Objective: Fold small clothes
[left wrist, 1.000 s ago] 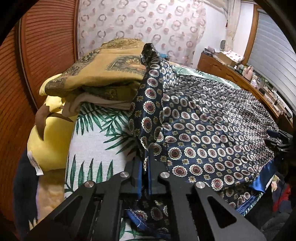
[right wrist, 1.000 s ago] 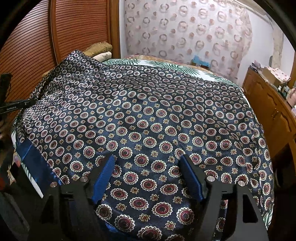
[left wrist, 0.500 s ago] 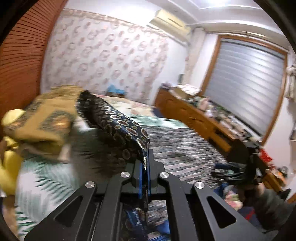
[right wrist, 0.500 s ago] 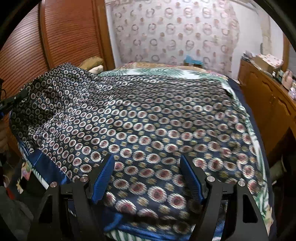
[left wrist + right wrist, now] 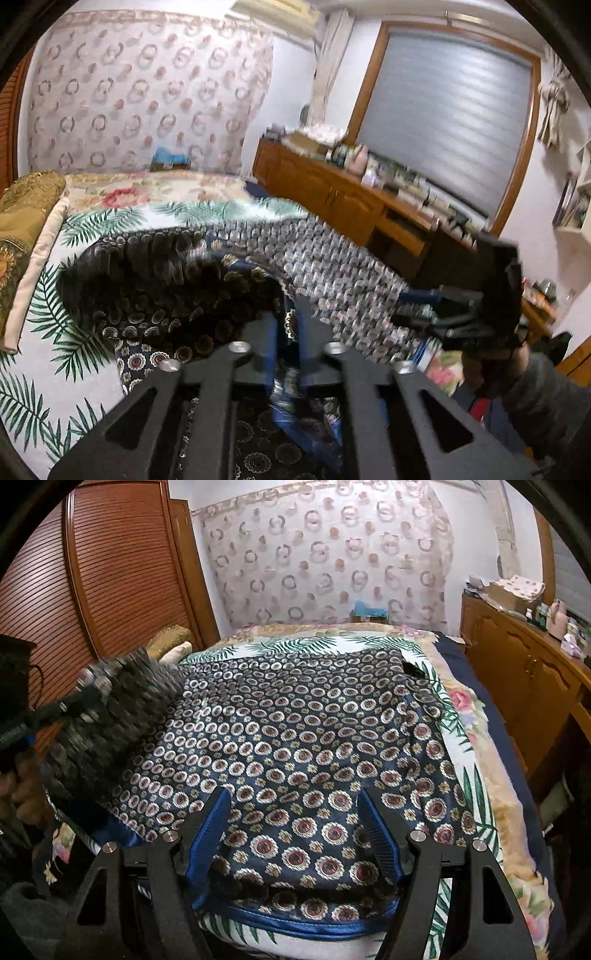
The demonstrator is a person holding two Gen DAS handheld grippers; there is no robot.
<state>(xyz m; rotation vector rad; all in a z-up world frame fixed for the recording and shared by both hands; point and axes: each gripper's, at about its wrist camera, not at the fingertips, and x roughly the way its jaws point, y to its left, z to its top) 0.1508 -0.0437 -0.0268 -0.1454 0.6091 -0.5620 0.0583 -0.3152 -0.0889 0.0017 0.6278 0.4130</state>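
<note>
A navy silk cloth (image 5: 303,738) printed with ringed medallions and edged in blue lies spread over the bed. My left gripper (image 5: 286,328) is shut on the cloth's edge (image 5: 288,321) and holds that side lifted and curled over the rest; the raised fold shows blurred at the left of the right wrist view (image 5: 107,716). My right gripper (image 5: 295,830) is open, its blue-padded fingers (image 5: 207,834) straddling the near hem without pinching it. It also shows at the right of the left wrist view (image 5: 417,317).
The bed carries a palm-leaf sheet (image 5: 44,325) and floral quilt (image 5: 476,716). Gold pillows (image 5: 22,206) lie at the left. A wooden dresser (image 5: 332,192) with clutter runs along the right. A slatted wardrobe (image 5: 92,590) stands at the left.
My left gripper has lifted the cloth's edge and swung it right across the bed, folding that side over. My right gripper has stayed open at the near hem, shifting slightly.
</note>
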